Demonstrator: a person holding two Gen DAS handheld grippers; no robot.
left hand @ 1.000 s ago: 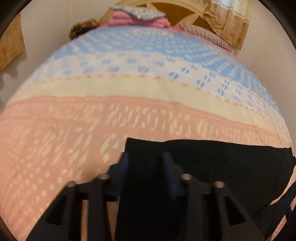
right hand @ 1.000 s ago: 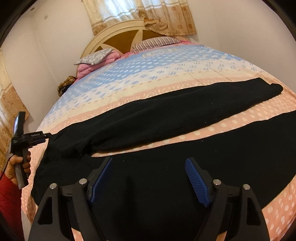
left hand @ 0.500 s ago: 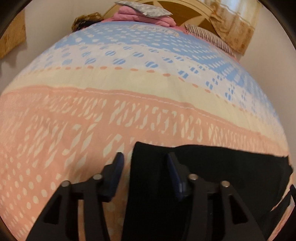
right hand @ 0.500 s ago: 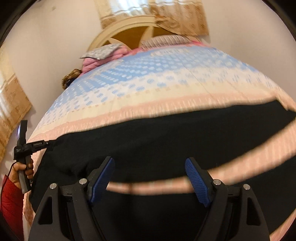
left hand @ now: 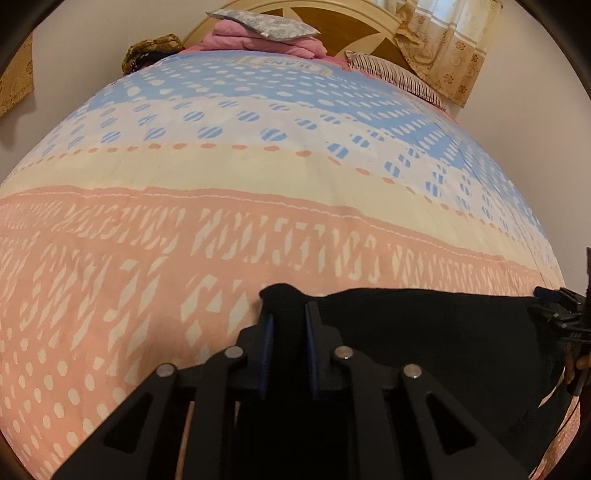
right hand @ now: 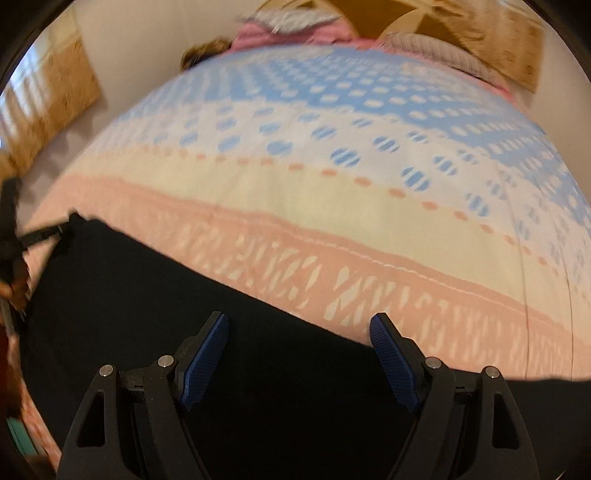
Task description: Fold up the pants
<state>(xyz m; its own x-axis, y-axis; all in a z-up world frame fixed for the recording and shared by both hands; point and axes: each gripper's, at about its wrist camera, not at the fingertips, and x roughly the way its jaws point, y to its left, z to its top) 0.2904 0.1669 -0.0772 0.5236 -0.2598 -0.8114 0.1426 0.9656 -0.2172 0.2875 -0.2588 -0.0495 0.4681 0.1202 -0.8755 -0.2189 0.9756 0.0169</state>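
Observation:
Black pants (left hand: pixel 424 332) lie spread across the near part of a patterned bedspread (left hand: pixel 258 177). My left gripper (left hand: pixel 288 314) is at their left corner, its jaws closing tight on a bunched-up fold of the fabric, and the pads press on it. In the right wrist view the pants (right hand: pixel 147 288) fill the lower half. My right gripper (right hand: pixel 299 319) hovers open over their far edge with nothing between its blue pads (right hand: pixel 205 354). The left gripper (right hand: pixel 44 232) also shows at the left edge of that view, pinching the pants' corner. The right gripper (left hand: pixel 557 310) shows at the right edge of the left wrist view.
At the head of the bed lie a pink folded blanket (left hand: pixel 266 40) with a grey pillow (left hand: pixel 258 18) on it, and a striped pillow (left hand: pixel 395 74) against a wooden headboard (left hand: pixel 351 33). Curtains (left hand: pixel 450 40) hang behind. The right wrist view is motion-blurred.
My left gripper opened around the pants' corner, then shut on it, bunching the cloth upward. My right gripper swept left across the pants and rolled, so the far pant leg has left its view.

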